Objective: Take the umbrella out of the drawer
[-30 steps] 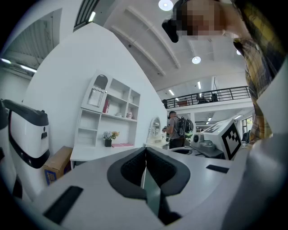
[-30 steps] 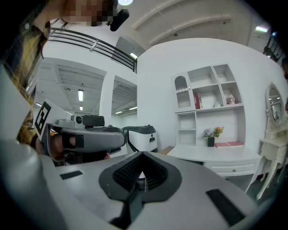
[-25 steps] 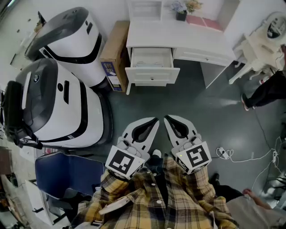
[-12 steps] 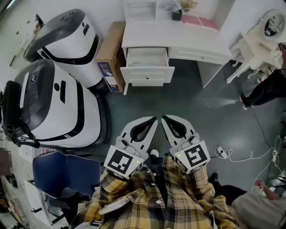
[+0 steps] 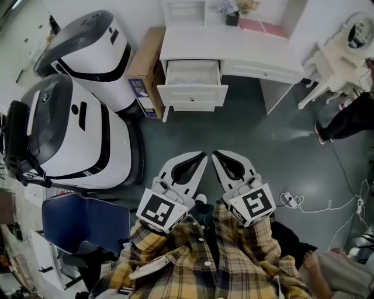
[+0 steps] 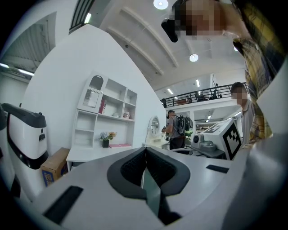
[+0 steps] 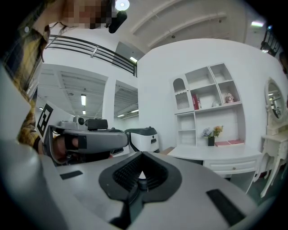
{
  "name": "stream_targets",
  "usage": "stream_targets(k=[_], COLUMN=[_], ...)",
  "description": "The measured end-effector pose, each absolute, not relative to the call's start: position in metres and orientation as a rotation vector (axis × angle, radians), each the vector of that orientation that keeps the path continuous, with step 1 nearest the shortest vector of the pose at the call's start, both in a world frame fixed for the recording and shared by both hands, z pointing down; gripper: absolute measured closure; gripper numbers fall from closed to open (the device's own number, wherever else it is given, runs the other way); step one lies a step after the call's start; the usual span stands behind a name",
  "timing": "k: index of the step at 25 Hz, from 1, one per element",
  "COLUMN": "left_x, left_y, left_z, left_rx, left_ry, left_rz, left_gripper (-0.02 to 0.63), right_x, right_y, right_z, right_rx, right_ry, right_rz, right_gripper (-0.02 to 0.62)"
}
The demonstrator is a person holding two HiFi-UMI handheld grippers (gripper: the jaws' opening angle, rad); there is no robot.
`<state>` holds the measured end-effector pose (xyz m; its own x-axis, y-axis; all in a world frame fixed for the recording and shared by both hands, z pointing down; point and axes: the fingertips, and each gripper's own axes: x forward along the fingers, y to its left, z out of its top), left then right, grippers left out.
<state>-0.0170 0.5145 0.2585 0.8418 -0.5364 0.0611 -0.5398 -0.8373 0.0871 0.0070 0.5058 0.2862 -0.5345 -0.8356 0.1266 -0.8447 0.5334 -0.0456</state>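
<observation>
Grey-green floor (image 5: 251, 134) fills the middle of the head view, and at the top centre sits a white desk (image 5: 245, 52) with a small flower pot (image 5: 235, 17) on its tabletop. Its left drawer (image 5: 194, 94) is already pulled open. That's the target, folks, though the inside reads only as pale from here and the umbrella itself can't be made out. Two big white-and-black machines (image 5: 76, 140) crowd the left side, with a cardboard box (image 5: 146, 61) wedged between them and the desk. At lower centre the left gripper (image 5: 203, 156) and right gripper (image 5: 215, 154) sit side by side, well apart from the drawer. Both have their jaws pressed together with nothing between them, and each gripper's own view confirms it: the ribbed pads meet and hold nothing. So the approach isn't finished and the jaws must open before any reach. If it's a folded umbrella, I'd expect it to be light, with a stiff core under soft, slippery fabric that could slide or bunch. The safest bet looks like a hold across the middle of the bundle or on the firm handle, lifting clear of the drawer wall.
</observation>
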Motion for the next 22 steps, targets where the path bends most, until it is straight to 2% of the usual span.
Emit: stream_targets(k=[13,22], left_x=[-0.020,-0.022], left_y=[0.465,0.378], left_z=[0.268,0.273], left_rx=[2.870,2.869], left_ry=[-0.875,-0.820], left_rz=[0.038,0.047], left_gripper=[0.587,0.587], right_x=[0.003,-0.002], right_y=[0.461,0.375], right_z=[0.298,0.307], right_rx=[1.442,1.441], right_ry=[-2.670,-2.631], right_rz=[0.198,0.239], right_gripper=[0.578,0.578])
